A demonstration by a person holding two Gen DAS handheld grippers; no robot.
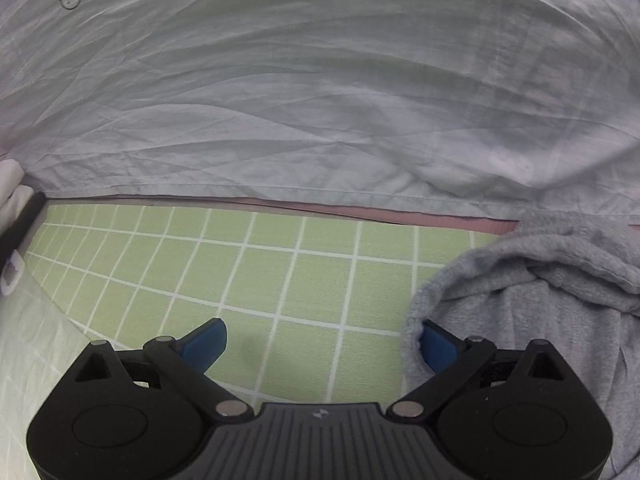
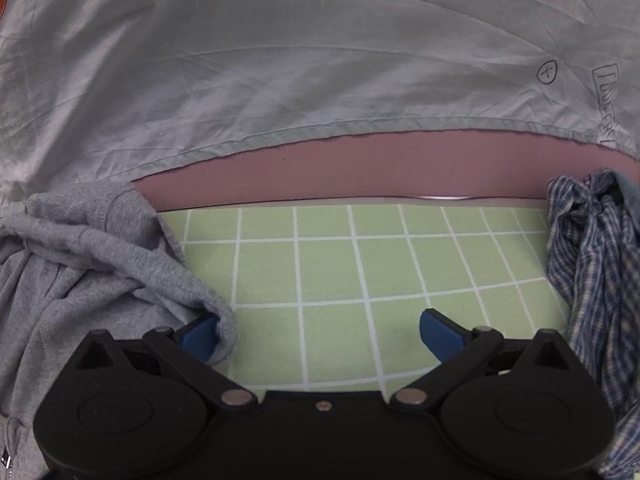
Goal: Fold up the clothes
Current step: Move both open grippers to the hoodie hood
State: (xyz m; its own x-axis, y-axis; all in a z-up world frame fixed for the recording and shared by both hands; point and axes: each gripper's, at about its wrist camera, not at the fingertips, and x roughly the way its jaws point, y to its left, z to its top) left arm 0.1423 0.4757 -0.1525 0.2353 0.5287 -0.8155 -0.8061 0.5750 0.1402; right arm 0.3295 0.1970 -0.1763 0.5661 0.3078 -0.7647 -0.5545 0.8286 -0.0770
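- My left tool is spread wide with nothing between its blue fingers; its right-hand finger touches, and is partly covered by, the edge of the grey sweatshirt.
- My right tool is likewise wide open and holds nothing; its left-hand finger is tucked against a rolled hem or cuff of the same grey garment, which lies between the two tools.
- Grey sweatshirt: crumpled, bunched in soft ridges, not flat and not folded. A zipper shows at the lower left of the right wrist view.
- Blue checked shirt: a rumpled heap at the right edge of the green gridded mat — also unfolded.
- The mat lies on the worktop, bare between the garments. Behind it, a pink strip, then a pale creased sheet with pen marks, draped across the back.
- Step in hand, as I judge it: taking hold of the grey sweatshirt to spread it on the mat. Neither garment shows any fold.
- Next move calls for closing each tool on one layer of edge fabric, not a bunched roll, and drawing the two apart so the cloth lies flat — the knit is thick and may slip or drag in extra layers.
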